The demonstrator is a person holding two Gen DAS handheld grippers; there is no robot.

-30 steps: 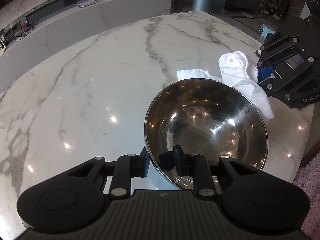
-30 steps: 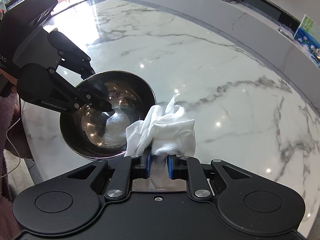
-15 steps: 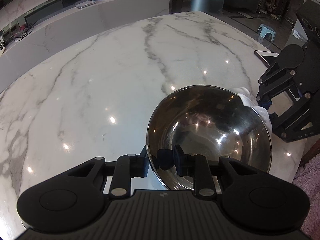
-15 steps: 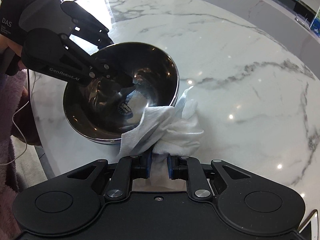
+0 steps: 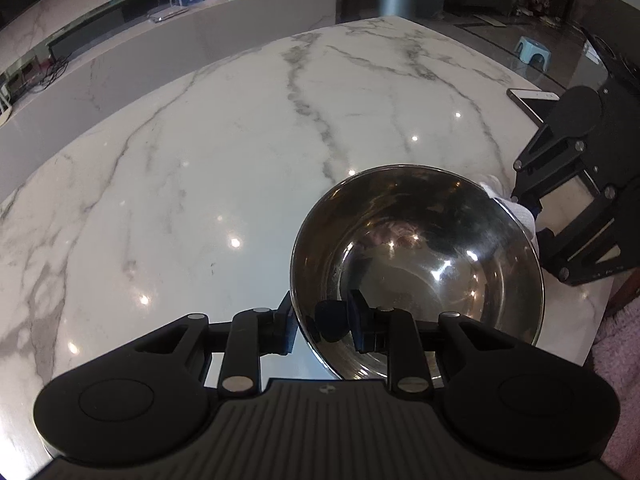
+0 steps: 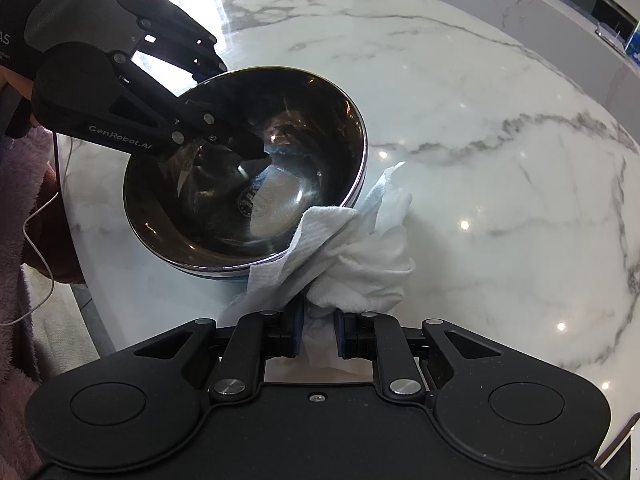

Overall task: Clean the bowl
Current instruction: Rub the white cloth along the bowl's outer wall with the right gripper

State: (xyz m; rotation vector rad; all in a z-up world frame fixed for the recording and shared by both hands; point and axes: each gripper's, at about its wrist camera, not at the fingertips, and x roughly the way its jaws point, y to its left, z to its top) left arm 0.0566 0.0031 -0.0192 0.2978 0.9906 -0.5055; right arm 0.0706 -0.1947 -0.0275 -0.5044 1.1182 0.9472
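A: Where do we have the bowl [image 5: 416, 256] right now?

B: It sits near the corner of the marble desk [image 5: 224, 152], tipped a little, its open side leaning toward our right side. Our left tongs [image 5: 322, 322] pinch the near rim, 1 finger inside the wall and 1 outside, so the jaws stand narrow, closed on thin steel.

A: Why grip it there?

B: We judge it keeps the bowl from sliding or spinning on the slick stone while the other hand rubs.

A: And the right tongs [image 6: 318, 330]?

B: Clamped tight on a bunched white paper towel [image 6: 356, 256]. The wad presses against the outside of the bowl's wall, and 1 flap lies over the rim [image 6: 312, 220] into the inside.

A: So which part are we wiping?

B: The outer wall and the rim, by our reading. The inside shows only reflections and a stamped mark at the bottom; we cannot tell whether any dirt is left.

A: Anything else nearby?

B: A phone [image 5: 534, 98] lies at the desk's far edge, well apart from the bowl.
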